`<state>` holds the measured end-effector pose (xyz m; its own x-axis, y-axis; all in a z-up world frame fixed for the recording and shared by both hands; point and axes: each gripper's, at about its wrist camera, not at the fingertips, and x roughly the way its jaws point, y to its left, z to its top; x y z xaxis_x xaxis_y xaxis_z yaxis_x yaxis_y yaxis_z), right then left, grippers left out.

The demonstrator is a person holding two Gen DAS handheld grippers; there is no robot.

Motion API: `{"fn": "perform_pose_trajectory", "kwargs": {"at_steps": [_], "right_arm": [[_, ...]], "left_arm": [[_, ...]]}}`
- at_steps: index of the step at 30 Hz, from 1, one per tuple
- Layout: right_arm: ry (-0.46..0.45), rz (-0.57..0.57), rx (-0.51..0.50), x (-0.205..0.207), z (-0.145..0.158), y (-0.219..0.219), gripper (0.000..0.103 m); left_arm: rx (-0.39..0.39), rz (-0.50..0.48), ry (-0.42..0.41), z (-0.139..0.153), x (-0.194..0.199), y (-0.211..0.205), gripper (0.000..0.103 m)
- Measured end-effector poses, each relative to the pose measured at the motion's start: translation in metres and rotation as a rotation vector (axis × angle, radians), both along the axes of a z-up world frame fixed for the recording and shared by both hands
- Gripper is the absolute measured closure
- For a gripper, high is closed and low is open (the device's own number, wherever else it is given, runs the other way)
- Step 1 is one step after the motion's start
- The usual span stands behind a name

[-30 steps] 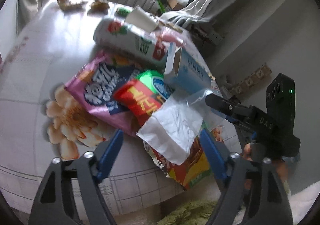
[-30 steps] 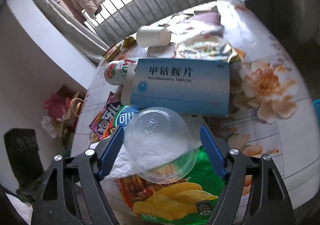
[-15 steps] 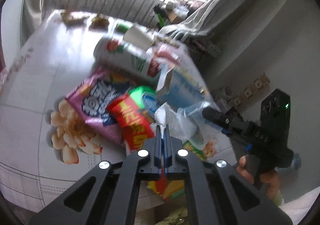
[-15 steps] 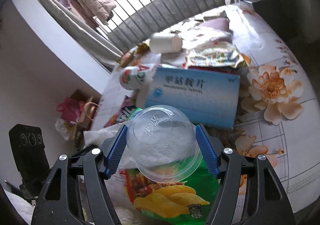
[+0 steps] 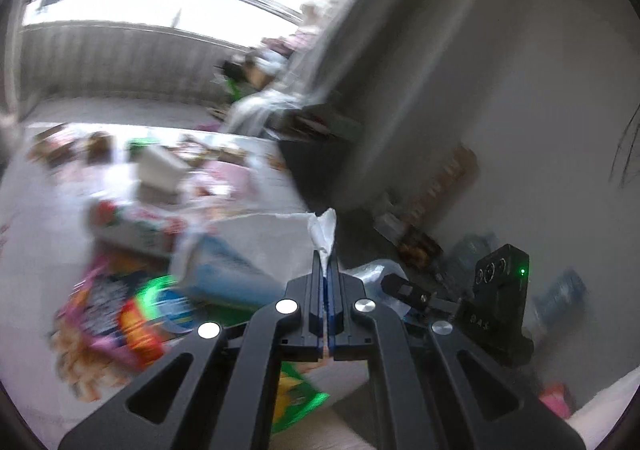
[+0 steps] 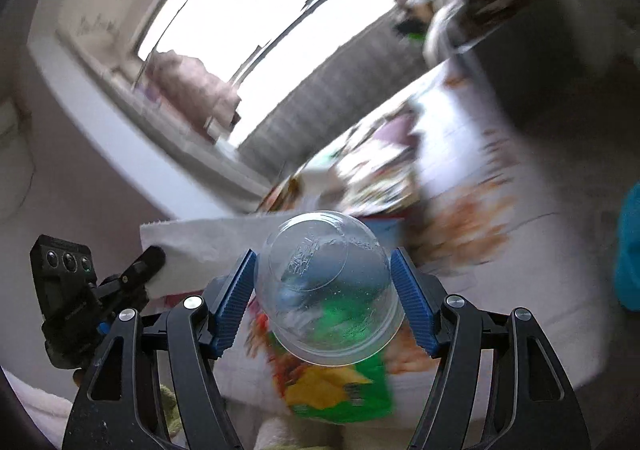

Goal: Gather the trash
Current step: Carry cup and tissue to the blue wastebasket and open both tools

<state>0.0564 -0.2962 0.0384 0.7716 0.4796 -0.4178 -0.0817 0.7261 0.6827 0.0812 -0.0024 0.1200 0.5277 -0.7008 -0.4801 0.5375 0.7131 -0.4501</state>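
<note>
This is looking like a room in a home. Light is coming in through a big window, clothes are hanging by it, and snack bags are lying on a flowered table.

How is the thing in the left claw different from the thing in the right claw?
The white paper is thin, opaque and crumpled; the clear plastic cup is round, rigid and see-through. The left claw is pinched fully shut on the paper, while the right claw stands wide around the cup. Both are held above the littered table.
</note>
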Motion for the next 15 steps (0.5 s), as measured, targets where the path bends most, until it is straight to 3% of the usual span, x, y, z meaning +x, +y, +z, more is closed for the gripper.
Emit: {"fn": "perform_pose_trajectory", "kwargs": {"at_steps": [3,6,9,13,15], "right_arm": [[0.002,-0.173,-0.003,-0.028,-0.004,-0.06,0.039],[0.052,-0.337,0.014,-0.051,-0.018,-0.121,0.039],[0.11,-0.489,0.034,-0.068,-0.039,-0.178,0.038],[0.199,-0.663,0.115,-0.076,-0.087,-0.251,0.039],[0.243,-0.711,0.151,-0.072,-0.114,-0.275,0.038]], "left_arm": [[0.028,-0.184,0.045,0.005,0.015,-0.073,0.102],[0.066,-0.336,0.15,-0.004,0.035,-0.15,0.102],[0.166,-0.481,0.213,-0.022,0.053,-0.249,0.102],[0.402,-0.585,0.226,-0.08,0.072,-0.385,0.102],[0.48,-0.59,0.228,-0.119,0.083,-0.437,0.102]]}}
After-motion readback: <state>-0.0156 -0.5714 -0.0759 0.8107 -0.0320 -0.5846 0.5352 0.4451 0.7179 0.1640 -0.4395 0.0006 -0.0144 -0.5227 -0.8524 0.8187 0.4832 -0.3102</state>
